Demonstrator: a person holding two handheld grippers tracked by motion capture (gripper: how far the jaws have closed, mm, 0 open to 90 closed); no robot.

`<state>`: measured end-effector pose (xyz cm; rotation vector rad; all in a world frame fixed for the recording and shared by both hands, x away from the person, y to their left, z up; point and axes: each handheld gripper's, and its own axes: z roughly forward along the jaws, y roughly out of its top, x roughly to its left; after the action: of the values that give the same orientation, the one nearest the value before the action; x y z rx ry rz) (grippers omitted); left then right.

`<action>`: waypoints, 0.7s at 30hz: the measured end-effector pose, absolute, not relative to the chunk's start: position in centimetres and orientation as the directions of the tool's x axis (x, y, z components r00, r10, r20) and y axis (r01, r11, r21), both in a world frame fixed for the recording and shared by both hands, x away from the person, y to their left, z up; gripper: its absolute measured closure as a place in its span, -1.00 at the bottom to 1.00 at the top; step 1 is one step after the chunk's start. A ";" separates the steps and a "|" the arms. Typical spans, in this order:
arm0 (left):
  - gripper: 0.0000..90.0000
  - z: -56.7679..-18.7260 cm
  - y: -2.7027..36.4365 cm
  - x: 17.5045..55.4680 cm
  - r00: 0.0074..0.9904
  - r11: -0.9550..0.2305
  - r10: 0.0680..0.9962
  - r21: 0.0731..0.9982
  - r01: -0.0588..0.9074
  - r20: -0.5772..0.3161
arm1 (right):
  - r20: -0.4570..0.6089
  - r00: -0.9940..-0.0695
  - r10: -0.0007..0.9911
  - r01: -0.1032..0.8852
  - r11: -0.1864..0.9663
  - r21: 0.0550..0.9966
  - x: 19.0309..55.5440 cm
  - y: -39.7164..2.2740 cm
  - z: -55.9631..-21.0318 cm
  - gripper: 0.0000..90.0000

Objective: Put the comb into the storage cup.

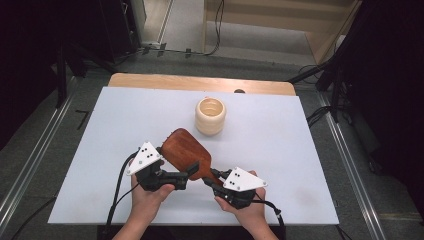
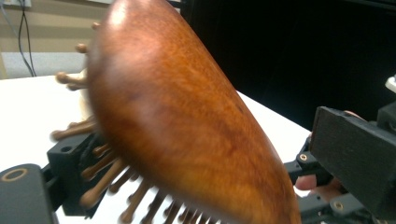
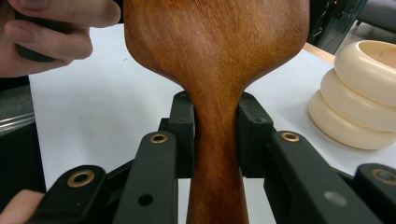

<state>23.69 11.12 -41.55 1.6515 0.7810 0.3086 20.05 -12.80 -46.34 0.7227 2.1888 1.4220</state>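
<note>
Hairbrush [image 1: 186,153] is up off the counter [image 1: 100,165] right now, wooden back facing up, carried between both hands near the front edge. Its long axis runs diagonally in the high view: paddle head toward the far left, handle coming back toward the person's right hand. So the handle end belongs to the right hand-held gripper [image 1: 214,181] and the wide head sits right in front of the left hand-held gripper [image 1: 189,172].

Right one is the easy call. In the right gripper view its jaws are pinched on the narrow neck [image 3: 217,135] of the handle, one pad on each side, wood squeezed between them.

Left one is trickier. Its jaws stand spread wide with the head between them; in the left gripper view the near jaw sits down among the wooden bristles [image 2: 105,179] and the other jaw stands clear of the polished back, so I'd say it isn't clamping.

Cream ribbed cup [image 1: 210,116] stands upright farther back on the counter, just past the head and apart from it.
</note>
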 end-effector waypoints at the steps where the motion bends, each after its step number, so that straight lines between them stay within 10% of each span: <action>1: -0.82 -41.6 11.0 23.8 0.729 -0.044 0.647 0.943 0.329 -0.224 | -0.073 -0.772 0.631 0.188 0.337 0.922 20.0 -12.8 -46.3 0.56; 21: -0.19 -42.2 11.5 25.0 0.724 0.010 0.570 0.885 0.466 -0.388 | -0.075 -0.762 0.643 0.181 0.323 0.929 20.1 -12.2 -47.2 0.55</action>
<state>24.97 11.45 -42.18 1.6233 0.8527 0.0986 20.09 -12.23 -47.16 0.7272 2.1602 1.4332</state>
